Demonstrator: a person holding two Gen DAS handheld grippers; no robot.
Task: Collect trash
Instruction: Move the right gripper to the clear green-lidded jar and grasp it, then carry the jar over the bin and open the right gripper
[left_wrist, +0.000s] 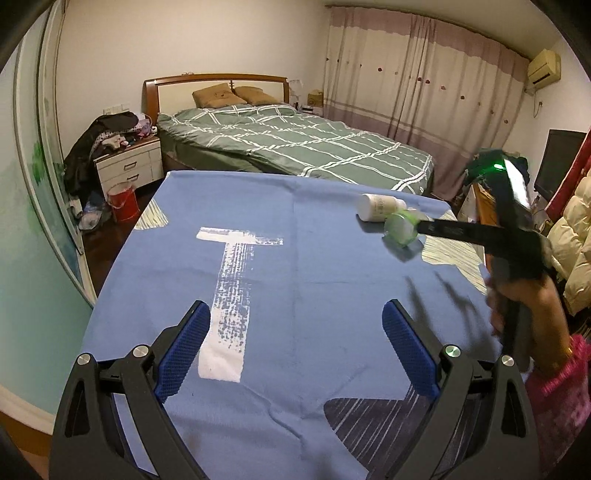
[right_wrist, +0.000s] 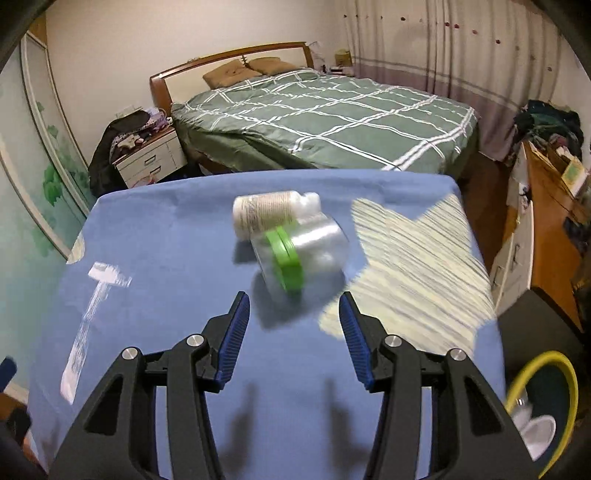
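some trash sitting in yellow-rimmed bin (right_wrist: 569, 373) already. white bottle (right_wrist: 264, 214) and clear green-banded jar (right_wrist: 299, 254) lying touching on blue tablecloth (left_wrist: 314, 295), waiting. right gripper (right_wrist: 293, 334) approaching, jaws parted, empty. left gripper (left_wrist: 295, 347) hovering wide, empty.

The clear container with the green band (right_wrist: 299, 254) was smeared by motion blur and hid part of the white bottle (right_wrist: 266, 214) behind it. The yellow-rimmed bin (right_wrist: 565, 373) was cut off at the picture's lower right edge, its contents unclear. In the left wrist view the person's hand (left_wrist: 524, 306) was blurred.

Green checked bed (left_wrist: 295, 147), nightstand (left_wrist: 129, 166), curtains (left_wrist: 424, 74).
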